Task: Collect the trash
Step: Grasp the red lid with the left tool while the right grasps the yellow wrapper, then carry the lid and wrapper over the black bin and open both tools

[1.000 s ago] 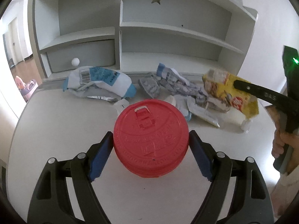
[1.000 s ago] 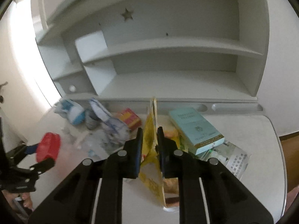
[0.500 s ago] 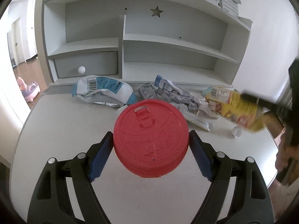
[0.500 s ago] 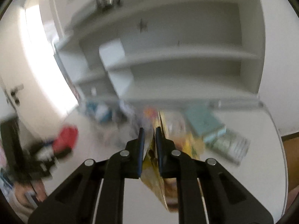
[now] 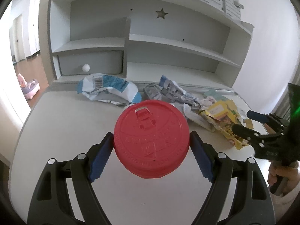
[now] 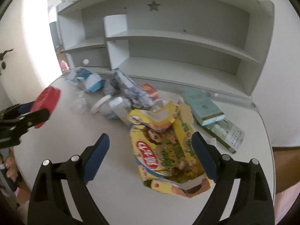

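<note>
The left gripper stays clamped on the red lid (likely for binning) while the right gripper, jaws opening, releases the yellow wrapper onto the desk.

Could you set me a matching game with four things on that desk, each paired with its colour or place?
Things:
1. round lid
2. flattened snack box
3. teal box
4. crumpled blue-and-white bag

Descriptions:
A. yellow, lying on the desk under the right tool
B. red, clamped in the left tool
C. at the back left, below the drawer
D. at the back right, by the shelf

Pairs: 1-B, 2-A, 3-D, 4-C
</note>
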